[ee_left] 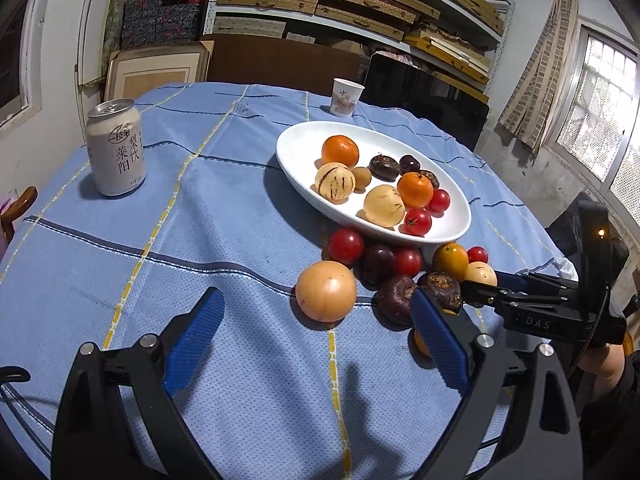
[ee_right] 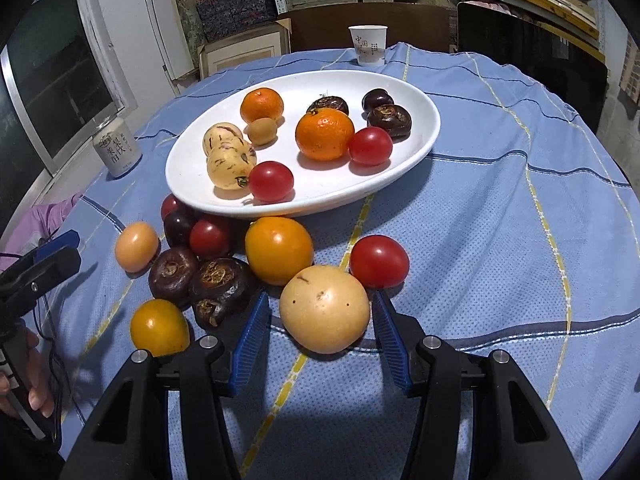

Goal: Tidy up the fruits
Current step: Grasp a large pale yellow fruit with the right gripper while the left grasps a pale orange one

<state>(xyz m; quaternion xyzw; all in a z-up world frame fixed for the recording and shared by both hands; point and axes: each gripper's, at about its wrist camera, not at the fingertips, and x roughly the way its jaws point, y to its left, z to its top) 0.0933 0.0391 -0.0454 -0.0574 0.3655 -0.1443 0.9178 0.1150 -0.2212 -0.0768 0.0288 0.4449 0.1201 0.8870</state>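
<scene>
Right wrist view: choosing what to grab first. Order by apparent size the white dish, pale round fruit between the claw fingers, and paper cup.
1. White dish
2. Pale round fruit, enlarged by nearness
3. Paper cup, far off

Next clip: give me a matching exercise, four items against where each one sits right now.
Items:
1. pale round fruit
2. drink can
3. paper cup
4. two mandarins

Places:
A. far edge of the table
B. in the white oval dish
C. between the right gripper fingers
D. on the cloth, left of the dish

Pairs: 1-C, 2-D, 3-A, 4-B
</scene>
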